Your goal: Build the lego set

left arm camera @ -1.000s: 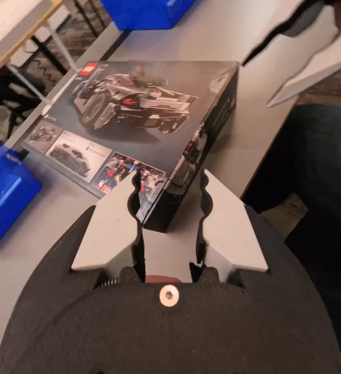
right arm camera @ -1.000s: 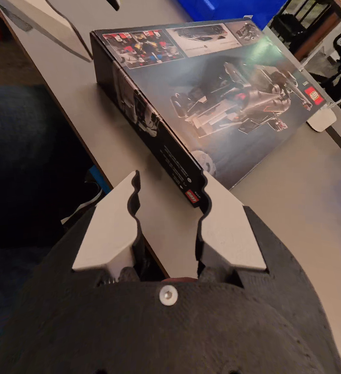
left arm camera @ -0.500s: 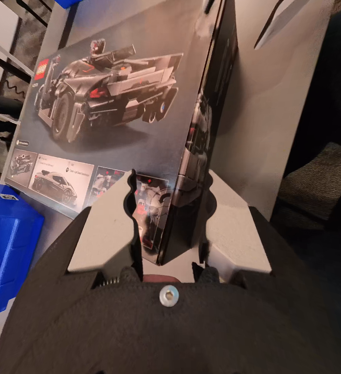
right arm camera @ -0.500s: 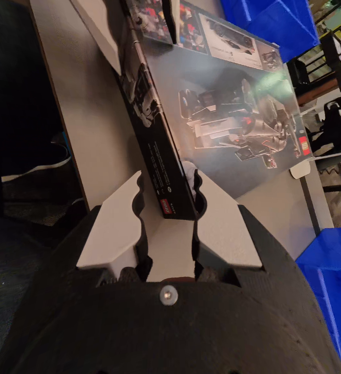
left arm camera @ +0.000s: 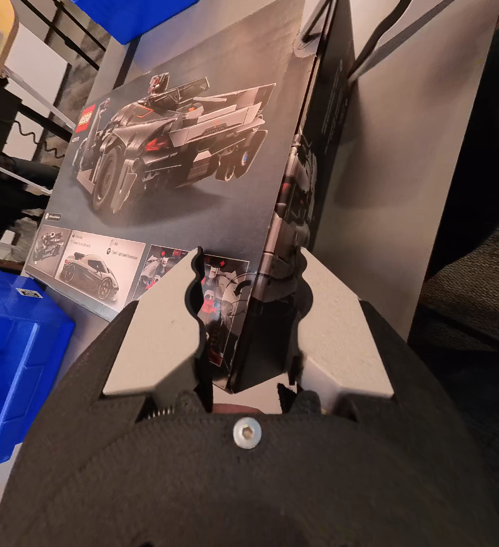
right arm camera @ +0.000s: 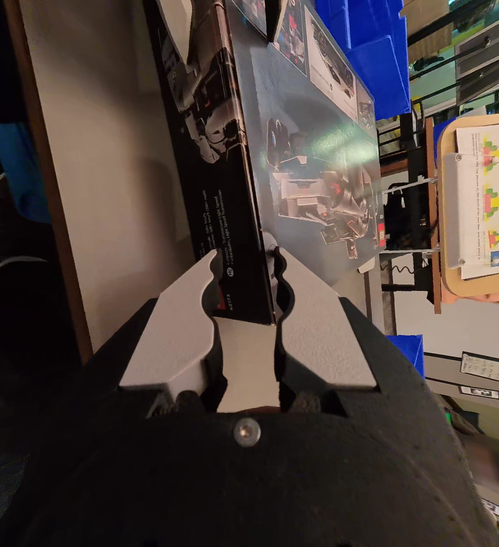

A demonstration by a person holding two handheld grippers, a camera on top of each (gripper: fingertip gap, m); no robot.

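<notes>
The lego box [left arm camera: 183, 177], dark with a grey race car pictured on it, is raised and tilted over the grey table [left arm camera: 390, 177]. My left gripper [left arm camera: 248, 254] is open; its jaws stand wide around the box's near corner, one finger over the picture face and one behind the narrow side. My right gripper [right arm camera: 246, 251] is shut on the opposite corner of the box [right arm camera: 301, 133], clamping its thickness. The right gripper's fingers [left arm camera: 390, 38] show at the box's far end in the left wrist view. The left gripper's fingers [right arm camera: 180, 35] show likewise in the right wrist view.
Blue bins stand beside the box [left arm camera: 11, 355] and behind it [left arm camera: 135, 14] [right arm camera: 375, 59]. A wooden board with a printed sheet [right arm camera: 479, 192] stands past the table. The table's front edge [right arm camera: 35, 148] runs close to the box, with carpet [left arm camera: 464, 281] below.
The box lay flat on the table with both grippers open near its corners. Both grippers moved onto the corners and rolled; the right one closed on the box and the box came up tilted.
</notes>
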